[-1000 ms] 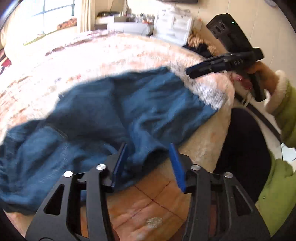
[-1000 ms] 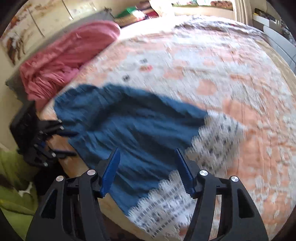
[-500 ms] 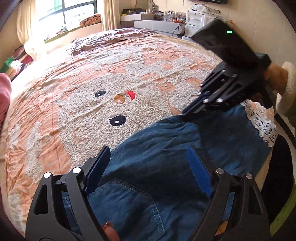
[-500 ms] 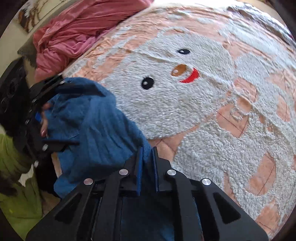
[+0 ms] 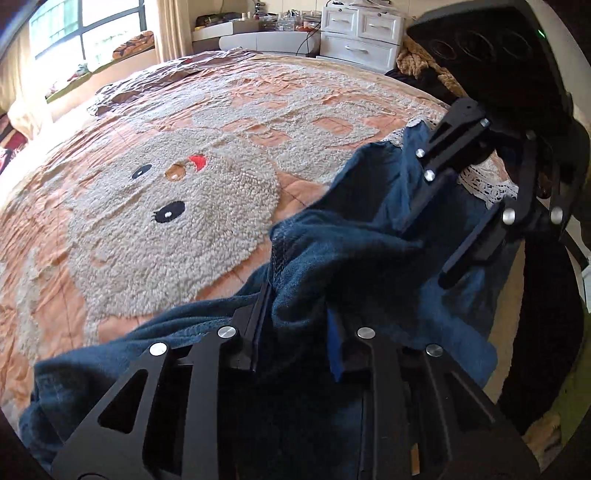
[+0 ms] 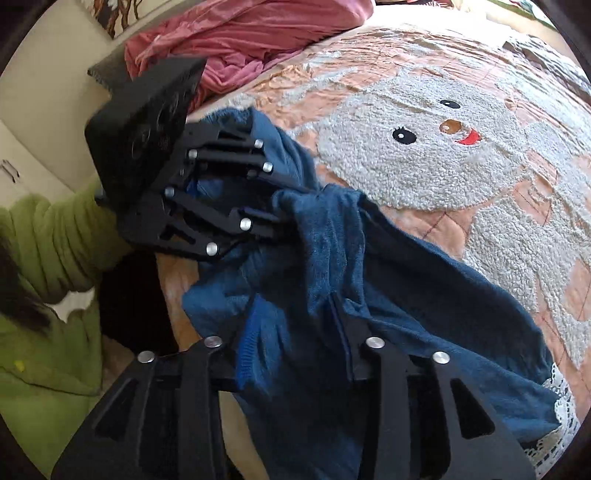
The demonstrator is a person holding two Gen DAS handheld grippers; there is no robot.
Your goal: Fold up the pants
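Here the blue pants lie bunched at the bed's near edge; the left claw, jaws just narrowed, clenches a fold, while the right claw, just widened, stands released around cloth

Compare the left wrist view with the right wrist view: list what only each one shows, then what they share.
Only the left wrist view: a window, white drawers and the far end of the bed.
Only the right wrist view: a pink blanket and a green sleeve.
Both: the blue pants bunched on the bedspread with its cartoon face, cloth between the jaws of the left gripper and the right gripper.
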